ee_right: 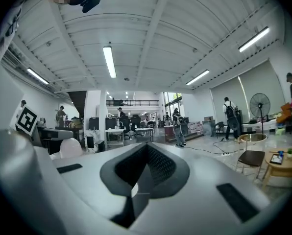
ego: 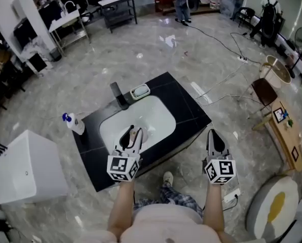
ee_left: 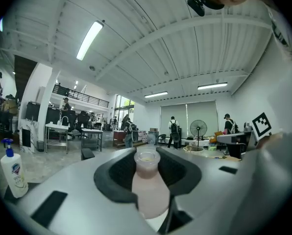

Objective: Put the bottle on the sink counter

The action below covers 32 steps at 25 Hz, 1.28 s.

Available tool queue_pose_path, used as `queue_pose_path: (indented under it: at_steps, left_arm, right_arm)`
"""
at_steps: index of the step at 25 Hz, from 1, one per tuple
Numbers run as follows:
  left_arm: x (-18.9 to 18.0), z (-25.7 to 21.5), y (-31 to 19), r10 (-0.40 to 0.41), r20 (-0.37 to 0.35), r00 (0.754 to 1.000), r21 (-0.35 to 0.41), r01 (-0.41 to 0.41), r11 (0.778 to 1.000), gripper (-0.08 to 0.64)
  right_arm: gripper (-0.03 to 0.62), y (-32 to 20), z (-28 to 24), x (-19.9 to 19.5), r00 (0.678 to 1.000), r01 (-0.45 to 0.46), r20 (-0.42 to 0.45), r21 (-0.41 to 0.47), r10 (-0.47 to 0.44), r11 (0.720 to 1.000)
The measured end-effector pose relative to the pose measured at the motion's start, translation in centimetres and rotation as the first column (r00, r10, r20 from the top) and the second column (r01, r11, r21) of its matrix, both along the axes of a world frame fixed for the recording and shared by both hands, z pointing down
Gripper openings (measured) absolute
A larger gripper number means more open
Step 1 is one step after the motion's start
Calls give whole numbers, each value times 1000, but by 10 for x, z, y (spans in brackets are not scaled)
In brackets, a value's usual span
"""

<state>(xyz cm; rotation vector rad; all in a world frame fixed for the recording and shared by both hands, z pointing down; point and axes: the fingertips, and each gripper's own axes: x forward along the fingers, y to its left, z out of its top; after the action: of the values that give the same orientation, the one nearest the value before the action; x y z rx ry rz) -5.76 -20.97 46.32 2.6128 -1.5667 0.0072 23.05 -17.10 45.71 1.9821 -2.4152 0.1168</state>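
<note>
My left gripper (ego: 133, 135) is shut on a small pale-pink bottle (ee_left: 148, 187), which stands upright between the dark pads with its open neck at the top. In the head view the bottle (ego: 137, 135) hangs over the white basin (ego: 141, 116) of the black sink counter (ego: 184, 105). The left gripper (ee_left: 148, 166) points level across the room. My right gripper (ego: 215, 139) hovers off the counter's front right corner, above the floor. Its jaws (ee_right: 146, 148) are shut with nothing between them.
On the counter stand a dark faucet (ego: 119, 95), a soap dish (ego: 140, 91) and a white pump bottle with a blue top (ego: 75, 124) (ee_left: 12, 173). A white box (ego: 24, 166) is at left. A chair (ego: 265, 91), a wooden table (ego: 285, 133) and floor cables (ego: 219, 92) lie to the right.
</note>
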Motion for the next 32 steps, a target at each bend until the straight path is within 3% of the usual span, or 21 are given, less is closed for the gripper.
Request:
queue_pose_path:
  at_steps: [9,20,27,32]
  left_arm:
    - [24,-2,-74,-35,12,999,-15,35,999,141]
    - [51,11,-156,12,24,1000,-52,-11,999,141]
    - [88,20,-241,49,6,999,-41,-49,998,141]
    - [102,47,-309,33,0,999,-52,-33,998,141]
  right_arm:
    - [15,-107,-5,-4,995,100,9,-7,-100,995]
    - [15,-190,4,-24,988,153,19,-40,-153,987]
    - [15,-276,18,-50,975,222,10,-44,-222,974]
    - [15,-347,43,-61,967,254,-26,-51,-255,966]
